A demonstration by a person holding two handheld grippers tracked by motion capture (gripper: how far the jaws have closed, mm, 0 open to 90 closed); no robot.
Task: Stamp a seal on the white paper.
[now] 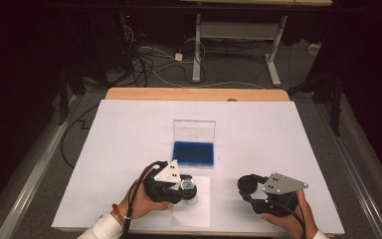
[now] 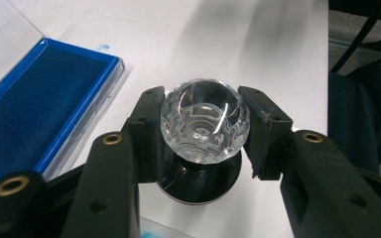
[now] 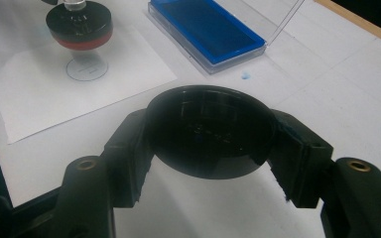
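Two tools were in use, one per hand. Left tool was clamped on the faceted clear knob of a stamp; right tool was clamped on a round black cap, jaws pressing its rim on both sides.

Landmark: ink pad, blue, lid standing open at its far edge, mid-desk.

Positions relative to the pad:
- Stamp: just on the near side of the pad, over a loose paper sheet that lay on the desk.
- Cap: near side of the pad and off to the right, well apart from the stamp, held above the desk.
- Small blue smudge on the desk just beside the pad's near corner.

Progress (judged): cap was off the stamp and the pad was open, so preparation looked done. A faint circular print showed on the sheet directly under the stamp, and the right gripper view showed the stamp's red face lifted clear of the sheet, so at least one impression appeared made. Left to do, probably: re-cap the stamp, set it down, close the pad.

Orientation: stamp stood upright, long axis vertical, knob up, red face down toward the sheet. Cap's hollow side faced the right tool's camera, its axis roughly along the jaws.
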